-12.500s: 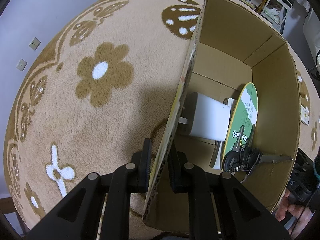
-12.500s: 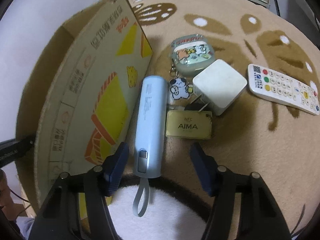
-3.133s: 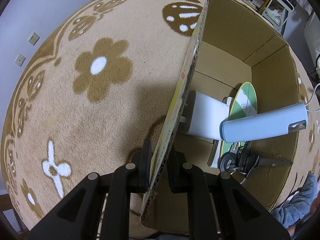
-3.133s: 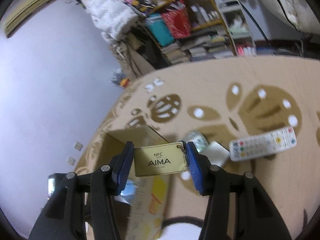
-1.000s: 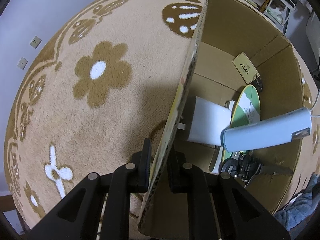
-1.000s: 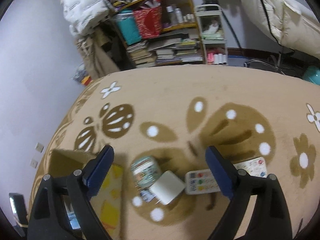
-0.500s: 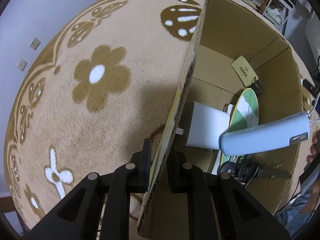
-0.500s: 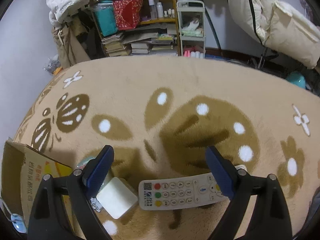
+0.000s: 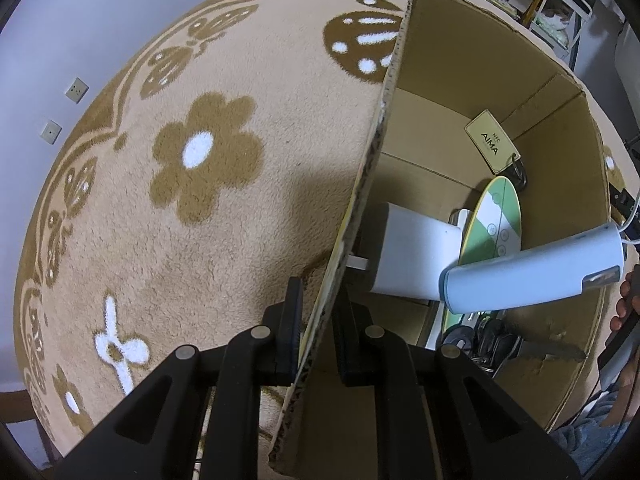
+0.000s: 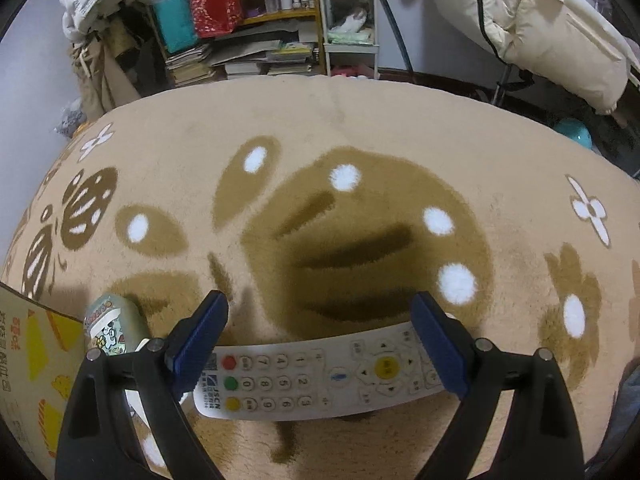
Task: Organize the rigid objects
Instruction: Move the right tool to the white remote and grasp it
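My left gripper (image 9: 316, 312) is shut on the near wall of the open cardboard box (image 9: 472, 52). Inside the box lie a gold AIMA tag (image 9: 491, 145), a white charger block (image 9: 412, 252), a green oval board (image 9: 494, 224), a pale blue power bank (image 9: 532, 272) leaning on the wall, and dark keys (image 9: 484, 340). In the right wrist view my right gripper (image 10: 320, 320) stands open above a white remote control (image 10: 320, 376), which lies lengthwise between the blue pads (image 10: 200, 332). A round cartoon case (image 10: 110, 326) sits to its left beside the box's printed wall (image 10: 28, 360).
A tan rug with brown flowers (image 10: 360, 220) covers the floor. Bookshelves (image 10: 248, 40), a white cart (image 10: 348, 20) and a cream jacket (image 10: 560, 28) stand beyond the rug's far edge. A person's fingers (image 9: 626, 304) show at the box's right side.
The right gripper has come down and tipped toward the rug, so the remote now lies between its open pads. The left gripper and the box have stayed in place.
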